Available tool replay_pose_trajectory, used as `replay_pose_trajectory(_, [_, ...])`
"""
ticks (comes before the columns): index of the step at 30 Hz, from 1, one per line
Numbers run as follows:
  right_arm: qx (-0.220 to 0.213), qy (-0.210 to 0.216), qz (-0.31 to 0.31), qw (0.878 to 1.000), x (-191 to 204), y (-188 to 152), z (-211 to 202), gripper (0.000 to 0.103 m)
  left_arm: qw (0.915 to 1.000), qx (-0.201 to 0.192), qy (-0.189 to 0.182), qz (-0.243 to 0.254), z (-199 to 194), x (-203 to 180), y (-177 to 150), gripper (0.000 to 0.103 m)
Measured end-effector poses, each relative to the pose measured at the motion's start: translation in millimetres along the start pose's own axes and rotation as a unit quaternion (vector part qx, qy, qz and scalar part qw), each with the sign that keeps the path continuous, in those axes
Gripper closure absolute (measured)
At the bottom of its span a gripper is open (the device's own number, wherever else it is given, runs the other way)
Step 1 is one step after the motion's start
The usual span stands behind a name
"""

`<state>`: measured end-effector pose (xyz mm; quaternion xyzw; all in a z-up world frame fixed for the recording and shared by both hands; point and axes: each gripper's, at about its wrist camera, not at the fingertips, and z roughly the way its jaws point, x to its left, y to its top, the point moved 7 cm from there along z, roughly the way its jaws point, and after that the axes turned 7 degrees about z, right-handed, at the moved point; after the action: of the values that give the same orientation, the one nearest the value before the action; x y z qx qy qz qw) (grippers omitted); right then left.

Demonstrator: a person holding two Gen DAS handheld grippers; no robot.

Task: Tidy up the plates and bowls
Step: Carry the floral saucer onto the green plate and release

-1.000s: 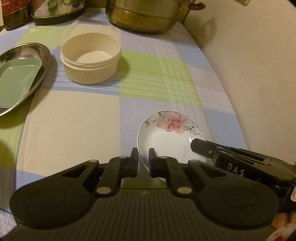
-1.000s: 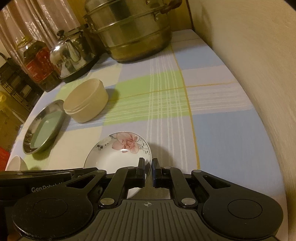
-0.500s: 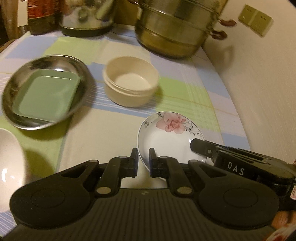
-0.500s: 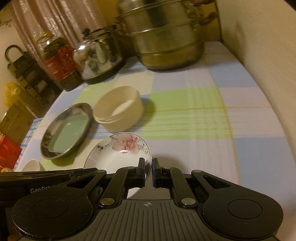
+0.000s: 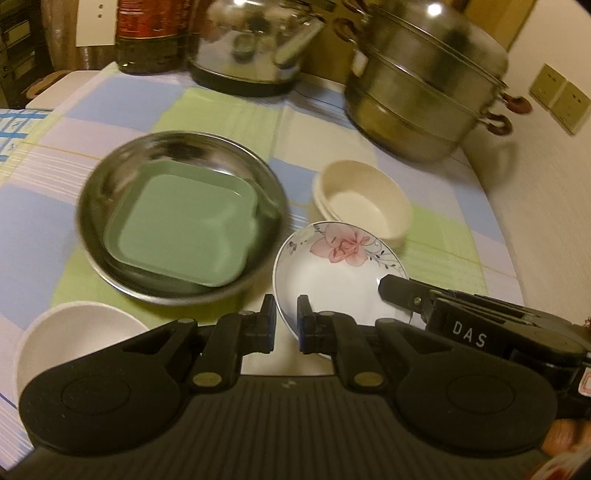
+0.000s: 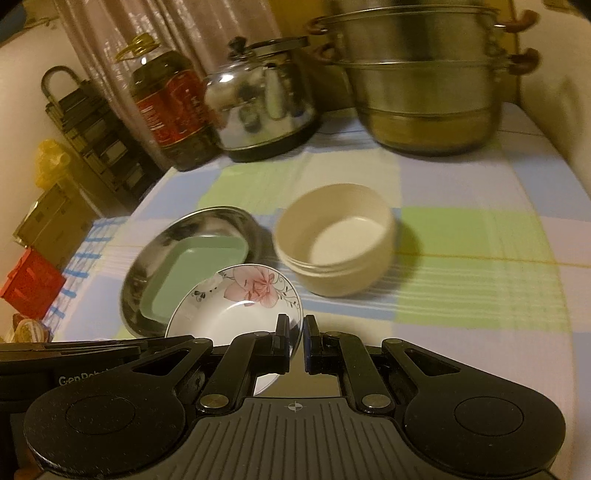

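A white floral plate (image 5: 332, 269) is held off the table by both grippers. My left gripper (image 5: 286, 320) is shut on its near rim; my right gripper (image 6: 295, 341) is shut on its right rim, and the plate also shows in the right wrist view (image 6: 240, 306). The plate hangs between a steel dish (image 5: 110, 177) holding a green square plate (image 5: 181, 229) and a cream bowl (image 5: 365, 203). The steel dish (image 6: 207, 225), green plate (image 6: 192, 273) and cream bowl (image 6: 336, 240) lie beyond it in the right wrist view. A white bowl (image 5: 74, 332) sits at the near left.
A steel steamer pot (image 5: 424, 96), a kettle (image 5: 251, 48) and an oil bottle (image 5: 147, 33) stand along the back of the checked tablecloth (image 5: 44, 221). A wall (image 5: 546, 184) runs along the right edge. Boxes (image 6: 33, 284) sit beyond the table's left edge.
Both grippers have carried the floral plate up and to the left, from the right side of the cloth to beside the steel dish. Their grip is unchanged.
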<state>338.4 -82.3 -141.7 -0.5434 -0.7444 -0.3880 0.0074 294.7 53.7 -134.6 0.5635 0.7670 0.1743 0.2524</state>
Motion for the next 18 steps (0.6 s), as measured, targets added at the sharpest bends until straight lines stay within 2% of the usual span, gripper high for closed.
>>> replay_pose_trajectory(9, [0.014, 0.011, -0.009, 1.000, 40, 11, 44, 0.095, 0.9998, 0.004, 0.015, -0.011, 6, 53, 20, 0.094])
replay_pose_trajectory(18, [0.032, 0.005, -0.003, 0.999, 63, 18, 86, 0.095, 0.9997, 0.020, 0.012, -0.010, 22, 96, 34, 0.094])
